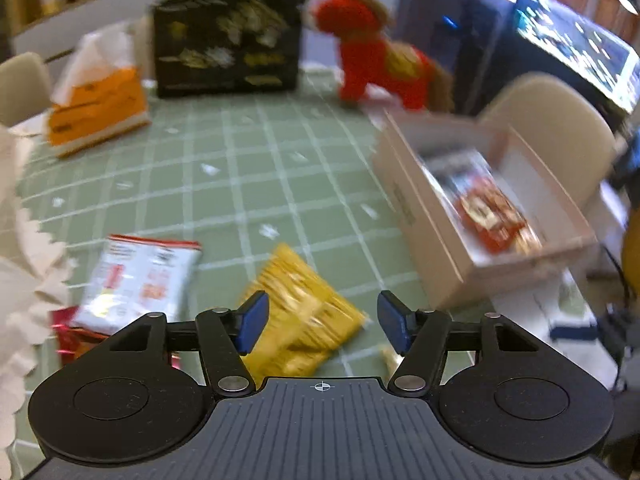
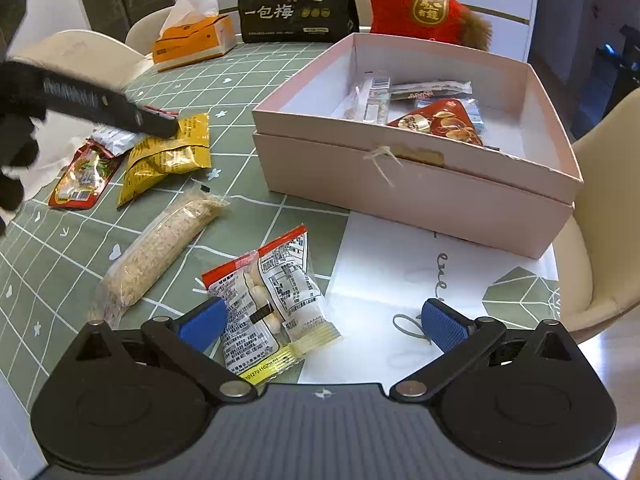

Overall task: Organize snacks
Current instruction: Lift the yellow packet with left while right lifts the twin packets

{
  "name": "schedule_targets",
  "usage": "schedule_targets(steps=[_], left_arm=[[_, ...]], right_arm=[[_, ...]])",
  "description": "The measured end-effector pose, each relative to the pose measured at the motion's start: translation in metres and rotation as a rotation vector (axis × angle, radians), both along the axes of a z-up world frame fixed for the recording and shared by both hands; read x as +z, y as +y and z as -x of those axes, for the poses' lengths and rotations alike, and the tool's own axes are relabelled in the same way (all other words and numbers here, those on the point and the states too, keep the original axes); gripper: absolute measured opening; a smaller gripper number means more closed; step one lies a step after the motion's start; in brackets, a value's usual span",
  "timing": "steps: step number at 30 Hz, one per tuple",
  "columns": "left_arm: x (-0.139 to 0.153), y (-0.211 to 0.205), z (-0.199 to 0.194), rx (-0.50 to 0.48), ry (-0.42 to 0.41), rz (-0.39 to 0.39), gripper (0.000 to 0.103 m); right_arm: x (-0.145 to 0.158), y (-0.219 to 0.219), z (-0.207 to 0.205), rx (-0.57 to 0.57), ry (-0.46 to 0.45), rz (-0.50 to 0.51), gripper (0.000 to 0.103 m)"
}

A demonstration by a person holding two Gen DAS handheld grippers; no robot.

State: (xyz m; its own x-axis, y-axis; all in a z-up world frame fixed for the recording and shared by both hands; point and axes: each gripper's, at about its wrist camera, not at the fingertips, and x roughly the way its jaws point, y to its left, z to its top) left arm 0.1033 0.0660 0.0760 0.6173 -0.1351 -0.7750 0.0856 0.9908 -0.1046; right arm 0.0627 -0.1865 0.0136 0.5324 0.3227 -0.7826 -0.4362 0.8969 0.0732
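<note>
Box [image 2: 400, 184] sits open at right, a few snacks inside. Yellow packet [image 1: 304, 312] lies on the cloth under the left gripper [image 1: 320, 320], jaws wide, empty. Right gripper [image 2: 324, 324] gapes empty over the white packet [image 2: 272, 296]: light, crinkly, slippery; pinch a sealed edge.

Green white-gridded tablecloth [image 2: 256, 60], pale pink box [image 2: 400, 184], yellow packet [image 2: 168, 156], orange tissue box [image 2: 192, 40], red plush [image 2: 416, 8].

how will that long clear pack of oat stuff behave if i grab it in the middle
The long clear pack looks firm, packed with a pressed bar, so it probably stays fairly straight. Its glossy film may slip. Squeezed hard, the crumbly filling could break.
</note>
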Motion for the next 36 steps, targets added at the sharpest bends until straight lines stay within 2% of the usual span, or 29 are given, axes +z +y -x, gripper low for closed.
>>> schedule_targets(steps=[2,4,9,11,16,20,22,28,31,33,36], left_arm=[[0.001,0.011,-0.006,0.022,0.018,0.012,0.066],[-0.004,0.013,-0.013,-0.003,0.057,-0.024,0.066],[-0.019,0.006,-0.027,-0.177,0.108,-0.163,0.066],[-0.026,0.006,-0.031,-0.239,0.141,-0.181,0.069],[-0.034,-0.004,-0.029,-0.366,0.151,-0.210,0.077],[-0.046,-0.021,-0.023,-0.464,0.146,-0.311,0.083],[-0.046,-0.020,-0.026,-0.447,0.154,-0.283,0.083],[-0.041,-0.006,-0.038,-0.295,0.226,-0.125,0.082],[-0.037,-0.004,-0.033,-0.219,0.234,-0.082,0.073],[-0.033,-0.001,-0.022,-0.166,0.224,-0.018,0.069],[-0.025,0.003,0.001,-0.101,0.220,0.063,0.066]], right_arm=[[-0.002,0.007,0.003,0.015,-0.020,0.044,0.103],[-0.003,0.011,0.006,0.031,-0.032,0.064,0.103],[-0.002,0.008,0.006,0.051,-0.024,0.063,0.103],[-0.002,0.008,0.006,0.057,-0.024,0.062,0.103],[-0.001,0.008,0.005,0.054,-0.013,0.066,0.103],[0.000,0.009,0.003,0.063,0.000,0.076,0.103],[-0.001,0.008,0.003,0.070,-0.005,0.074,0.103],[0.001,0.010,-0.002,0.090,0.023,0.080,0.103],[0.002,0.013,-0.007,0.089,0.022,0.086,0.102],[0.004,0.016,-0.010,0.097,0.021,0.084,0.095],[0.009,0.022,-0.010,0.118,0.019,0.090,0.075]])
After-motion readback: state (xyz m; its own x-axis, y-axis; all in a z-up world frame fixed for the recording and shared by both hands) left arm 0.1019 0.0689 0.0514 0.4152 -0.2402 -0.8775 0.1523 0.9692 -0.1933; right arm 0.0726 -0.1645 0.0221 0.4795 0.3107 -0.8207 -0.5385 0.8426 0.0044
